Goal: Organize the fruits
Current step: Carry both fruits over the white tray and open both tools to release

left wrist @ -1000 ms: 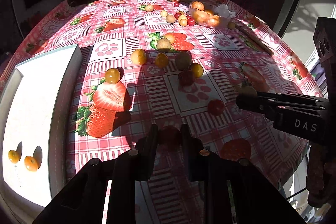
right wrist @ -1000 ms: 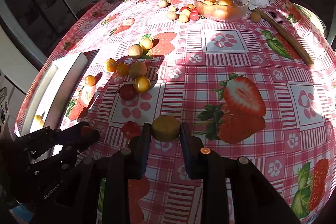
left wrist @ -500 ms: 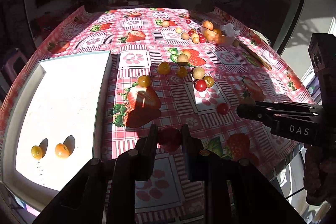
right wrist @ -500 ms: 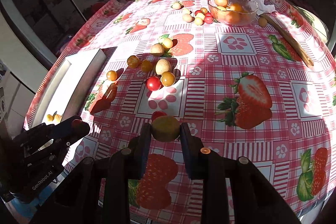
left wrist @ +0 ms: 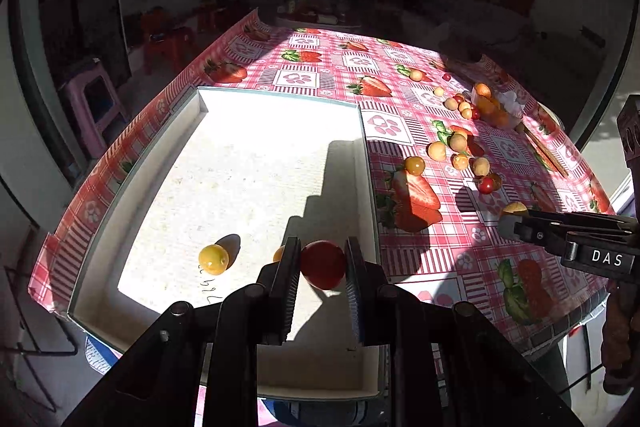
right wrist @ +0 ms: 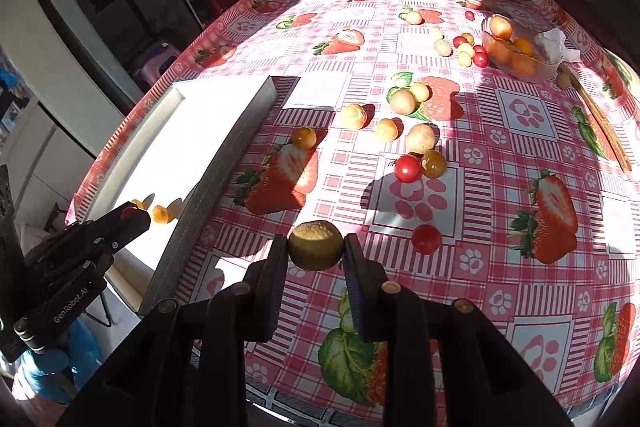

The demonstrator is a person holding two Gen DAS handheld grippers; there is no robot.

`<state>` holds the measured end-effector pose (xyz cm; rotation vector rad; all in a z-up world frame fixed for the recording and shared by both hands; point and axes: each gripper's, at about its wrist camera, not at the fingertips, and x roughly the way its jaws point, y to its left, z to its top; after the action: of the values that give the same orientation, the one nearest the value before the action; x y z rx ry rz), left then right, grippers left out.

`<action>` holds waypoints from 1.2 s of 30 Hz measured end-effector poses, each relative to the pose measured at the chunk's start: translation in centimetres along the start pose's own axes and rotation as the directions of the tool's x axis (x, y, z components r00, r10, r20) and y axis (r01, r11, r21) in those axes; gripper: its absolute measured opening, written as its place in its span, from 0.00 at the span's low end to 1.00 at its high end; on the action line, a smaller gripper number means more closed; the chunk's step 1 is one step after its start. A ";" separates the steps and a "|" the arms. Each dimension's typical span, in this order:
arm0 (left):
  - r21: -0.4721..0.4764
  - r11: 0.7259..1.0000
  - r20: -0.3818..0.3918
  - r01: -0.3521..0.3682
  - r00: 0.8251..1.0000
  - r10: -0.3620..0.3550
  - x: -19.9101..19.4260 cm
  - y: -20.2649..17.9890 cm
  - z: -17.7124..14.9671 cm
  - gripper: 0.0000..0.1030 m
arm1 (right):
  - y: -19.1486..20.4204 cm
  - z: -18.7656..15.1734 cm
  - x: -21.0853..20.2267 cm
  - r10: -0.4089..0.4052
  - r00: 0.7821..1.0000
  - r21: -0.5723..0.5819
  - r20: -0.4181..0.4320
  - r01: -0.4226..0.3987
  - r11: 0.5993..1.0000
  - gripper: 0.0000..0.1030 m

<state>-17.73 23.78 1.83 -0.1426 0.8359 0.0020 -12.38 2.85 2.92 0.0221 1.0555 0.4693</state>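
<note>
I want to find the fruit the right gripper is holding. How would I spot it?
Start at the big white tray on the pink strawberry-print tablecloth. Just past the tray's near corner, the right gripper pinches a round, dull yellow-green fruit. Unlike the shiny red cherry tomato beside it, its skin is rough and matte.

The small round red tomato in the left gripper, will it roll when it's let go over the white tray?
Probably: the small round red tomato looks smooth and spherical, and the white tray floor looks flat. The tray's raised walls should likely stop it.
</note>
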 end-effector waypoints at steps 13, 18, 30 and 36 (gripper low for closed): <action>-0.070 0.984 -0.017 -0.163 0.987 0.163 0.7 7.2 -1.4 0.23 | 9.5 3.4 4.5 0.102 0.993 -0.104 -0.054 -0.107 0.989 0.30; -0.079 0.981 -0.040 -0.175 0.984 0.173 1.7 7.9 -1.3 0.23 | 11.8 4.5 7.2 0.092 0.992 -0.129 -0.089 -0.103 0.986 0.30; -0.061 0.981 -0.086 -0.183 0.980 0.178 3.1 8.2 -1.5 0.23 | 13.3 4.5 12.3 0.027 0.986 -0.164 -0.166 -0.055 0.985 0.30; -0.044 0.974 -0.054 -0.221 0.974 0.218 2.8 7.9 -1.5 0.77 | 14.0 4.5 12.3 0.016 0.987 -0.204 -0.160 -0.049 0.978 0.47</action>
<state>-17.46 31.28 -2.21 -0.0965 0.8977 0.2284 -8.66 21.13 -1.69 -0.1854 1.1577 0.6169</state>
